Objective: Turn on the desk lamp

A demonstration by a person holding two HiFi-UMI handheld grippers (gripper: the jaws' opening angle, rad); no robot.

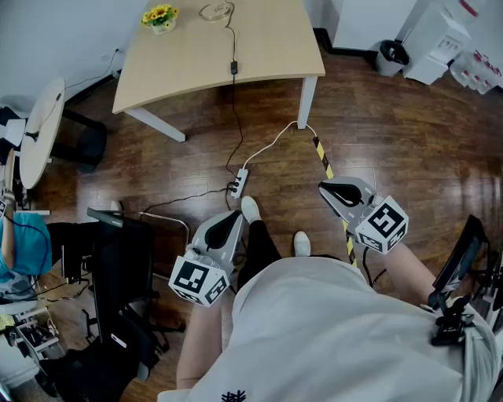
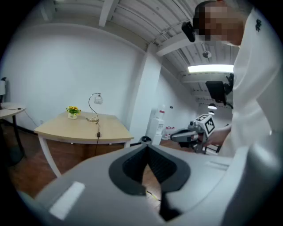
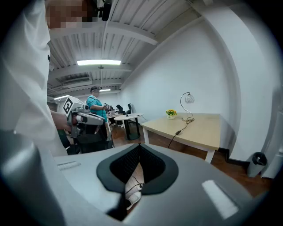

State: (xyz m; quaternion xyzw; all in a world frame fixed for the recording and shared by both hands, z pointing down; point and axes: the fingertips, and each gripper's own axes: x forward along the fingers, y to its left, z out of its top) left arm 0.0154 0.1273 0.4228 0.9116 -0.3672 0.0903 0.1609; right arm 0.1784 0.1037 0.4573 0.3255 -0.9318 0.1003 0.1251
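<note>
In the head view the person stands on the wooden floor, well apart from the table (image 1: 267, 47); the left gripper (image 1: 233, 218) and the right gripper (image 1: 330, 191) are held low by the body, both pointing toward it; the desk lamp (image 1: 216, 10) stands at the table's far edge, with a flower pot (image 1: 159, 16) near the far left corner; the lamp's cord crosses the top, carries a dark inline switch (image 1: 233, 67) close to the near edge, then drops to a power strip (image 1: 239, 182) on the floor.

In the left gripper view that gripper's jaws meet at the tips with nothing between them; the lamp's curved neck and globe, seemingly unlit, rise at the table's back edge.

The right gripper view shows much the same: jaws closed and empty; the lamp far off.

The step in hand looks like the approach; to do it well, the person would walk up to the near edge, steady the cord with one gripper and press the switch squarely with the other's closed tip, without tugging the light lamp.

Count: one lamp, one table, one flower pot, one switch, one power strip, two grippers.
</note>
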